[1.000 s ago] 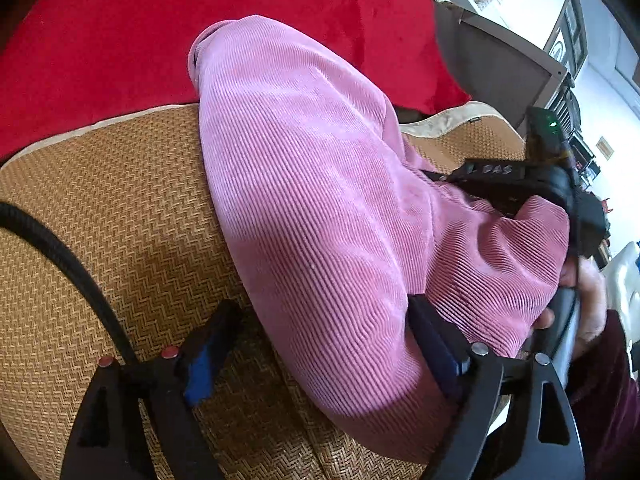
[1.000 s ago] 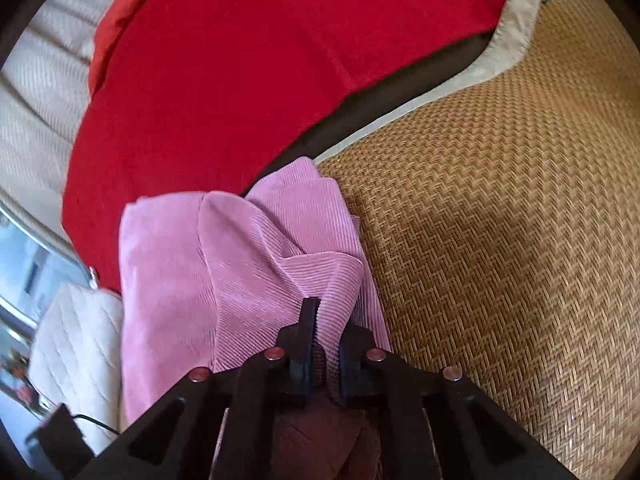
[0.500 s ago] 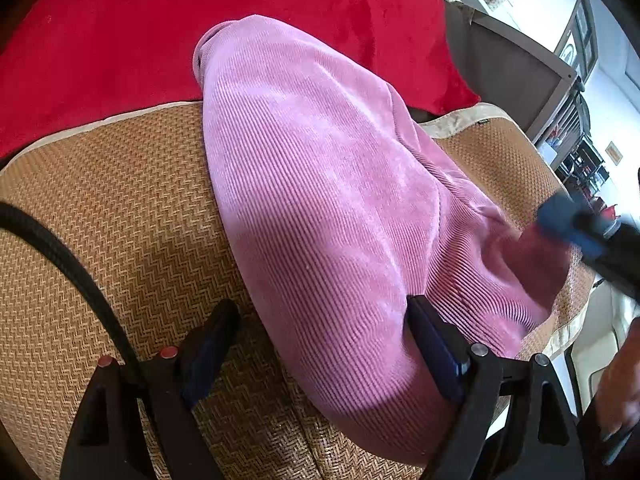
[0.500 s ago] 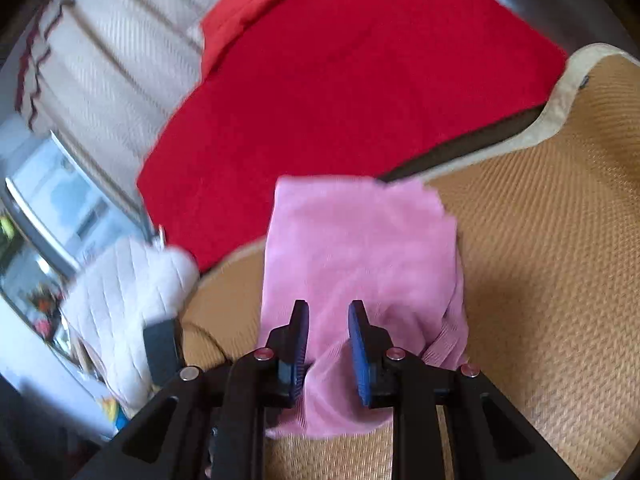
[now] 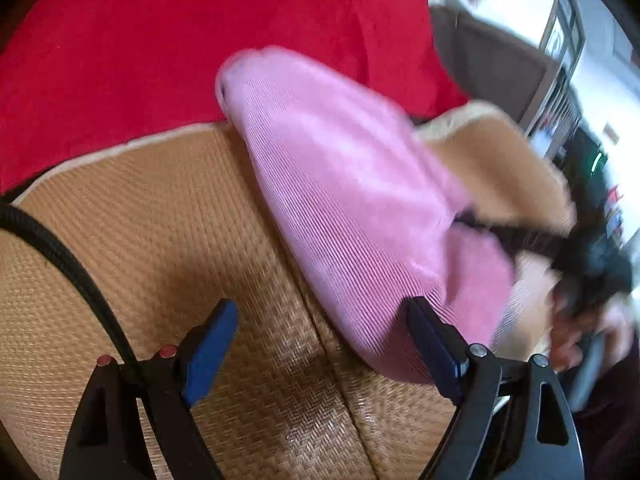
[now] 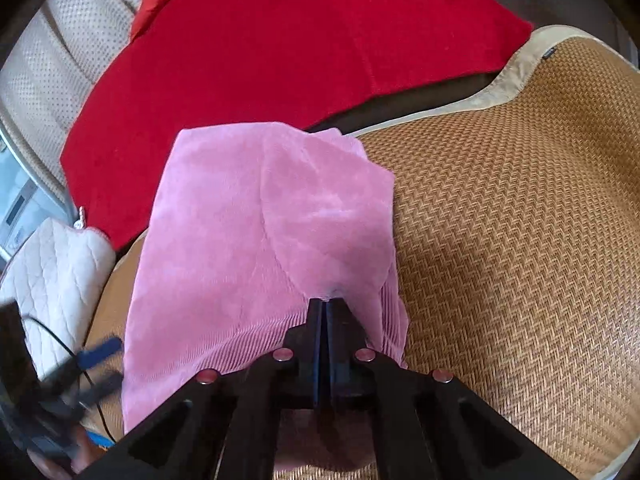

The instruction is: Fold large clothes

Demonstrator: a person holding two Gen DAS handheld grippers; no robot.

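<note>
On the woven tan mat (image 6: 520, 240), the pink corduroy garment (image 6: 248, 248) lies half folded; your right gripper (image 6: 325, 308) pinches its near fold, so lift evenly while the left gripper (image 5: 320, 344), jaws spread, steadies the edge.

Right of my closed right claw (image 6: 325, 308) I see bare woven mat (image 6: 520, 240); the pink garment (image 6: 248, 232) blocks ahead and left

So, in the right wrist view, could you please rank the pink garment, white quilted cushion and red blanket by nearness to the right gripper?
1. pink garment, pinched at the right gripper.
2. white quilted cushion, left.
3. red blanket, behind, at top.
</note>
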